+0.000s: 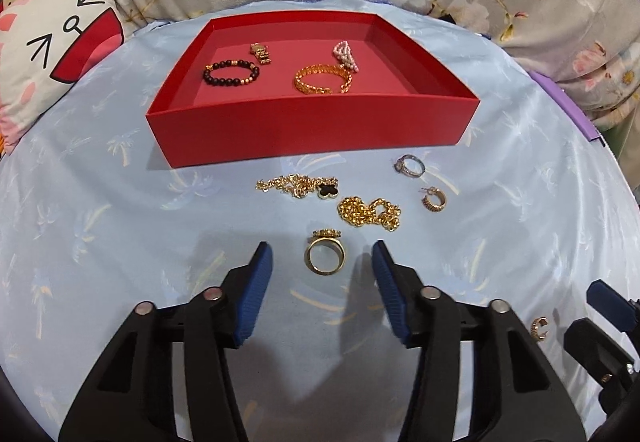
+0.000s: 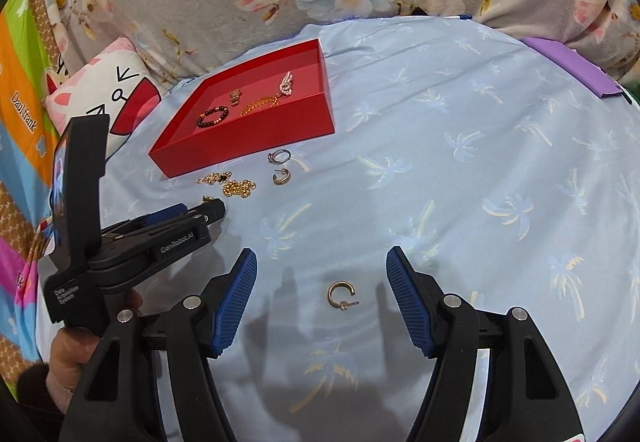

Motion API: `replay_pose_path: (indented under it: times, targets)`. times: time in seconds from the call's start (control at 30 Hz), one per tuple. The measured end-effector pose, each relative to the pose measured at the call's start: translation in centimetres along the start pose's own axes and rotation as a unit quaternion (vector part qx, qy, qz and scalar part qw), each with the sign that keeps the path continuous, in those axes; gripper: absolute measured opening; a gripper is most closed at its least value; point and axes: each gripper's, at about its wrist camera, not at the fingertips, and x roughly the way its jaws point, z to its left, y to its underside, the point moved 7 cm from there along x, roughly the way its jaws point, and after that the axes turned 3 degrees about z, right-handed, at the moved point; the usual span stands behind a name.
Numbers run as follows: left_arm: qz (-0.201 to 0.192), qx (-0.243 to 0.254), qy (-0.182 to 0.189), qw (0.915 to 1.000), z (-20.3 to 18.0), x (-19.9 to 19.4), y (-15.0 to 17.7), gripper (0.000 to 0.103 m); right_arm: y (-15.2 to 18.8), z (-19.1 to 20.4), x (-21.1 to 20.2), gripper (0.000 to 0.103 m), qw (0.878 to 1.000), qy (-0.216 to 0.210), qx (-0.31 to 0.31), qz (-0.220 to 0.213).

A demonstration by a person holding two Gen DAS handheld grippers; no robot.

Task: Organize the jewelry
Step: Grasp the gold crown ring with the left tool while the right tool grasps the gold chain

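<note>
Where cloth [image 2: 460, 170] lies bare, red tray [image 1: 312, 130] borders it.

The pale blue cloth [image 1: 120, 202] spread under everything looks like thin satin, smooth with a soft sheen and a woven palm pattern. The red tray [image 1: 312, 130] looks like matt card, its floor a slightly paler matt red. Inside it, the beaded bracelet [image 1: 231, 72] has dark polished beads with a few gold ones, and the gold bangle [image 1: 322, 79] is bright shiny metal. On the cloth, the gold ring [image 1: 325, 257] and the gold chain [image 1: 370, 213] are glossy yellow metal; the hoop earring [image 2: 340, 294] has a duller gilt finish. The left gripper [image 1: 322, 254] has matt black plastic arms, ribbed blue rubbery pads [image 1: 258, 294] and bright metal pivot pins. The flowered blanket [image 2: 240, 2] behind looks soft and fleecy.
</note>
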Motion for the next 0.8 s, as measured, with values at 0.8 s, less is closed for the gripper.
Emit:
replay_pose_path:
  times: [0.8]
  targets:
    - [-0.028,-0.037,-0.013,0.9988,5.6,-3.1,1.5,0.019,-3.6,8.1,7.7,0.037,0.995,-0.032,-0.091,0.037]
